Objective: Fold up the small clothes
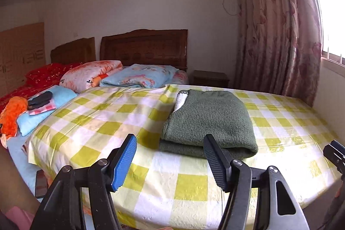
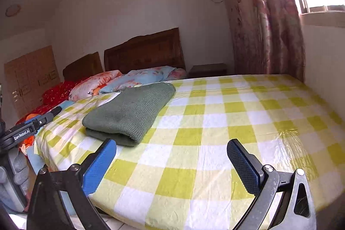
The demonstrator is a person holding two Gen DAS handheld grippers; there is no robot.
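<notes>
Green knitted sweater (image 1: 208,120) is seen from the left wrist folded into a thick, neat rectangle on the yellow-and-white checked cloth (image 1: 107,122), a white inner lining shown at its far corner. The left gripper (image 1: 170,162) is held just before its near edge, jaws apart and empty. From the right wrist, the sweater (image 2: 129,113) is seen lying left of the right gripper (image 2: 172,165), whose jaws are spread wide over bare cloth (image 2: 215,133).

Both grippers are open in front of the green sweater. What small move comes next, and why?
Probably lift both away. The green sweater already lies folded in layers on the checked cloth, and the left gripper and right gripper are open, holding nothing. The next garment might come from the pile at the left.
</notes>
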